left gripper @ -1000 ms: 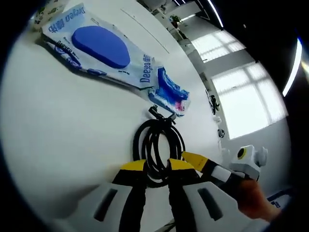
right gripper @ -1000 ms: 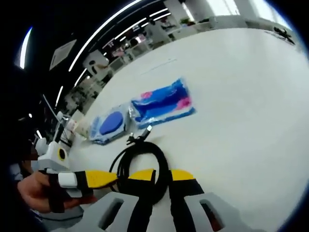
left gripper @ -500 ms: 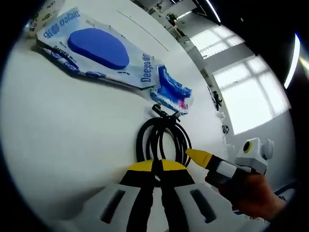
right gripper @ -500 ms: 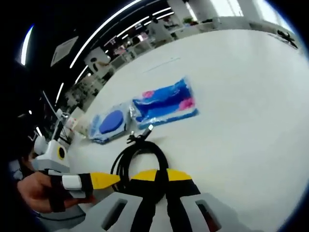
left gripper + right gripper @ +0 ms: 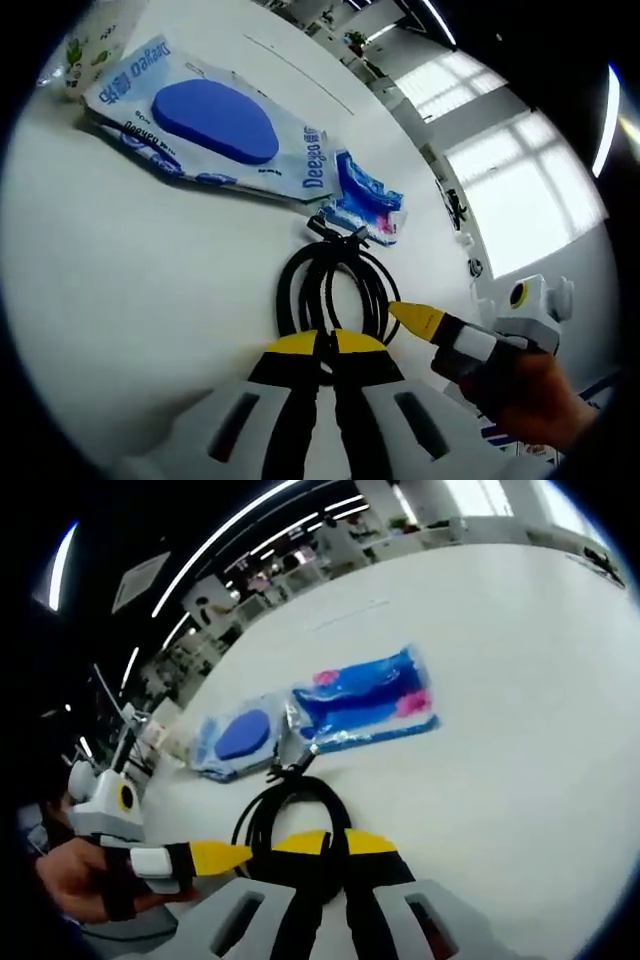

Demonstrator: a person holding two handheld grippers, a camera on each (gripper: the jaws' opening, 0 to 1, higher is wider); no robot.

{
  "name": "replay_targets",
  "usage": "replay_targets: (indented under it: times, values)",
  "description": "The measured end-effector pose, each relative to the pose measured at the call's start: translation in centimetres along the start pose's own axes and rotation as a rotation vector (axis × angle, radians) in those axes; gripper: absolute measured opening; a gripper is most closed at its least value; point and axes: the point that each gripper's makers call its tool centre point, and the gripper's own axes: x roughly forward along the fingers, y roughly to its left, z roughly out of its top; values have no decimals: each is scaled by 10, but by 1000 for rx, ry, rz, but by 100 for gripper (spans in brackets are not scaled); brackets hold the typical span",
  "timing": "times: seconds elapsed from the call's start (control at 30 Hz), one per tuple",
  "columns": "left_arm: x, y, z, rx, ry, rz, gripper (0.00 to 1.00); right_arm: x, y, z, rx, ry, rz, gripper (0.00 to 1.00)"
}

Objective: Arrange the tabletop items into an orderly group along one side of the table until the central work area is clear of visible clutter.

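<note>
I have both grippers down on the coiled black cable (image 5: 335, 290), which lies on the white table (image 5: 130, 290) just near of the two flat packets. In the left gripper view my left gripper (image 5: 318, 342) has its yellow-tipped jaws drawn together over the near edge of the coil, and the cable loops run straight under the tips. In the right gripper view my right gripper (image 5: 330, 842) sits the same way, jaws pinched to a narrow line on the near arc of the coil (image 5: 290, 815). Each view also catches the other gripper's yellow tip coming in from the side, with a hand behind it.

Just beyond the cable's plug end lie the white packet with the blue oval pad (image 5: 215, 120) and, beside it to the right, the blue and pink packet (image 5: 368, 205); the two touch or slightly overlap at their corners. They are already side by side, so I judge the step in hand is bringing the cable into that group.

The next move calls for a level lift or slide with both grips matched, so the loops stay together and do not spring open across the middle of the table.
</note>
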Motion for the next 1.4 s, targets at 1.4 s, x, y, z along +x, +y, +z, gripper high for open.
replay_targets:
  times: [1.4]
  values:
    - [-52,21,9,118,-14,14,1,-39,9,-37,12,-9,-37,7]
